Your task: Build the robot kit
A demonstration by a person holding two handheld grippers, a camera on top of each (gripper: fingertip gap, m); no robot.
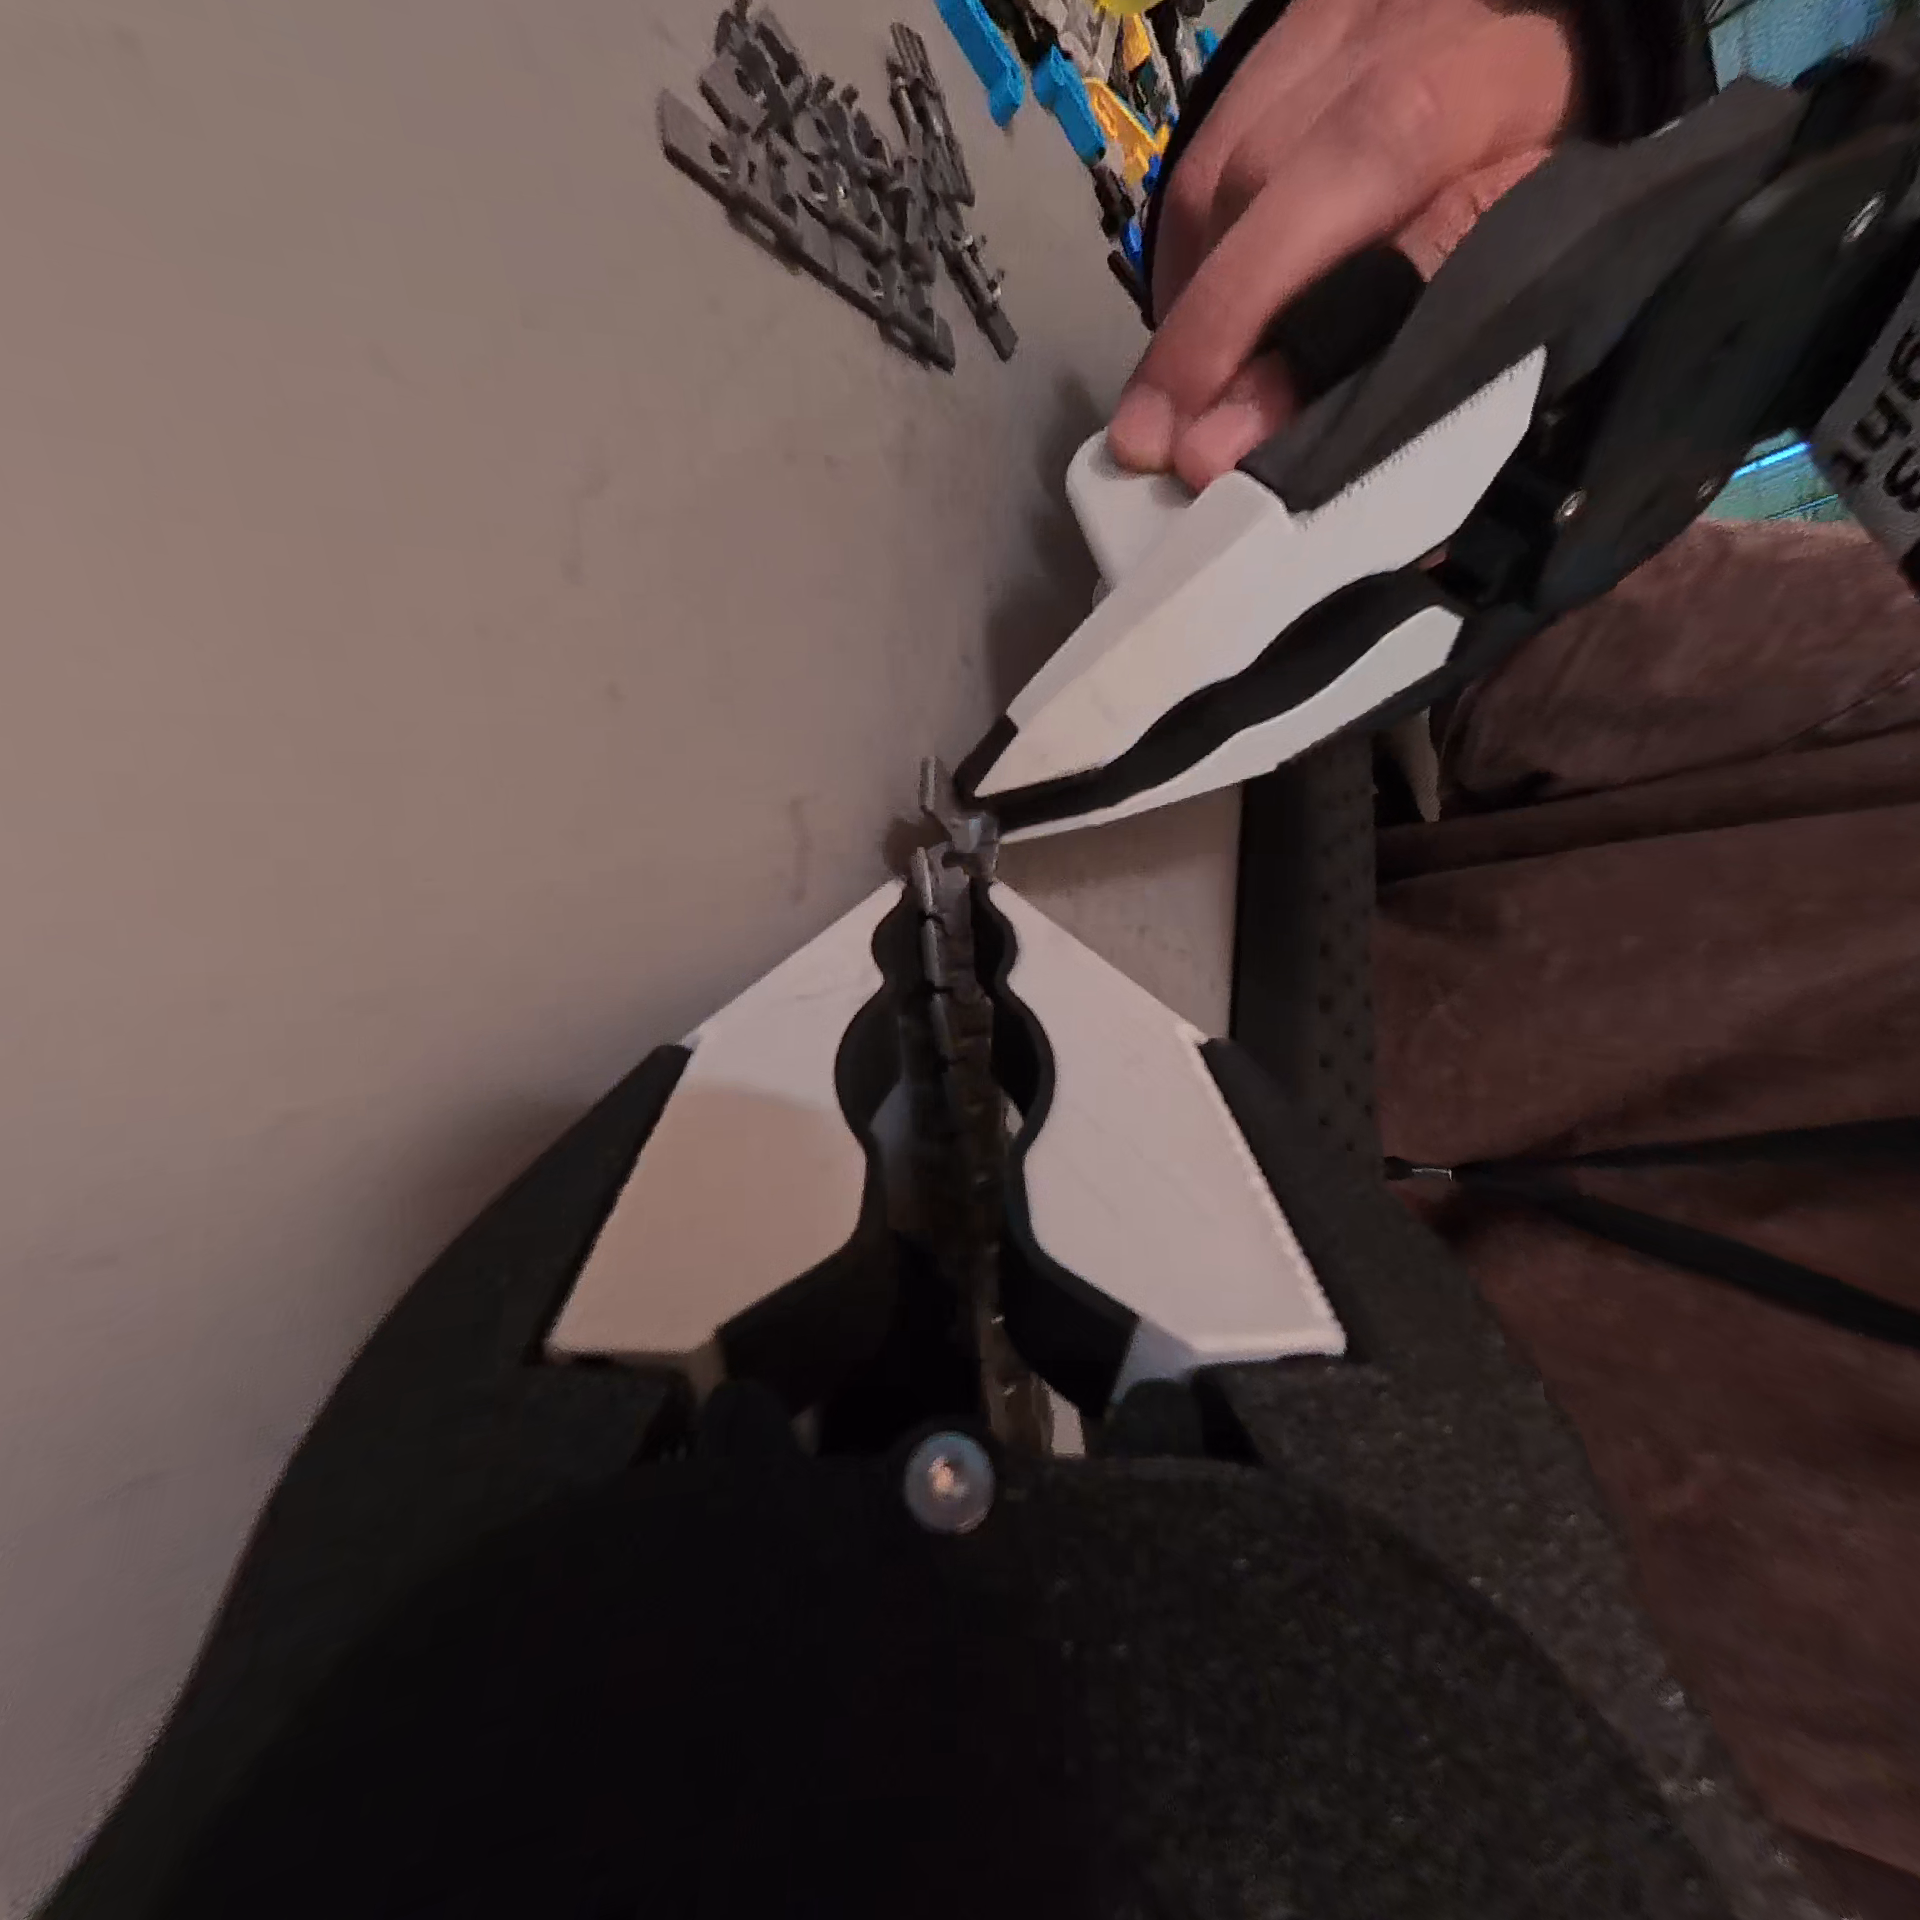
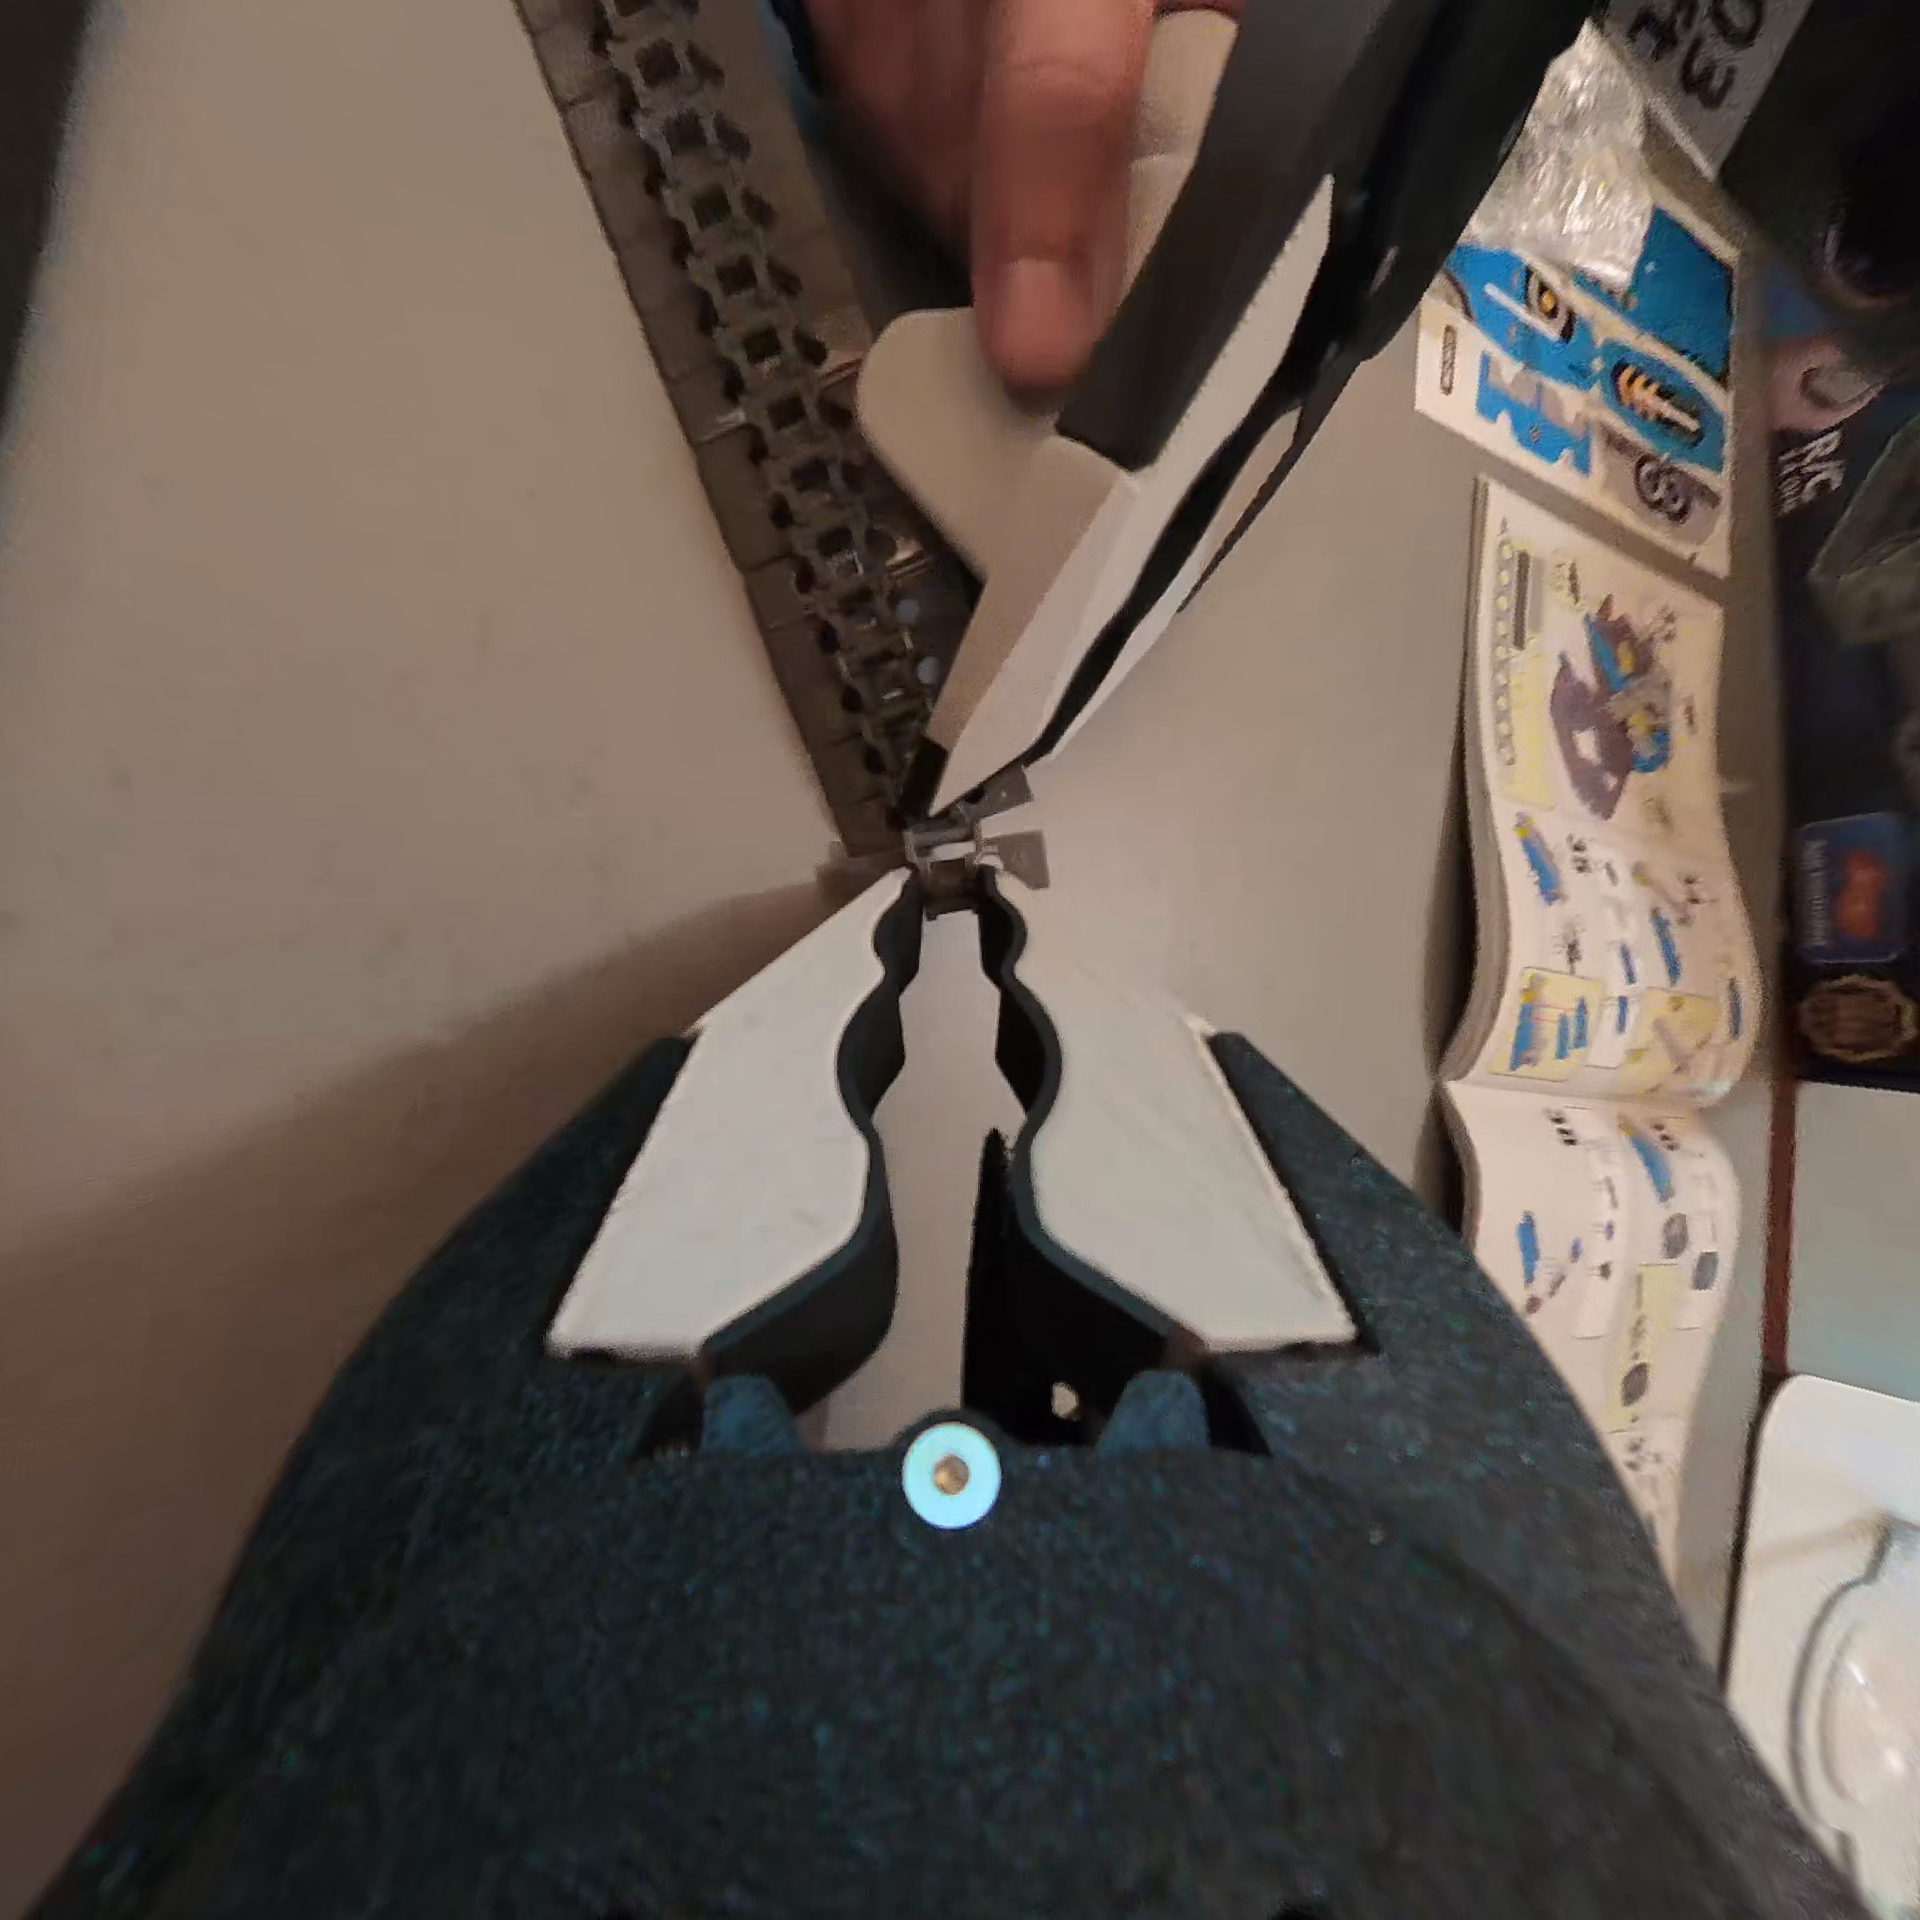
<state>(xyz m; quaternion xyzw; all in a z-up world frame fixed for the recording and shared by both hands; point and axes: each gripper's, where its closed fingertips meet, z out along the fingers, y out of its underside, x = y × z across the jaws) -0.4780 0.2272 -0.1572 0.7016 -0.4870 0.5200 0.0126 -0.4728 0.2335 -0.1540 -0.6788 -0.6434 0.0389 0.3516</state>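
On a pale tabletop (image 1: 364, 727), with an open instruction booklet (image 2: 1600, 831) off to my right, my left gripper (image 1: 948, 896) is clamped along a grey track chain (image 1: 956, 1039), which runs back between its fingers. My right gripper (image 2: 951, 894) pinches a small grey link (image 2: 951, 857) at its tips, touching the chain's end.

Print on booklet (image 2: 1590, 852), box (image 2: 1849, 727), gripper labels, not quoted.
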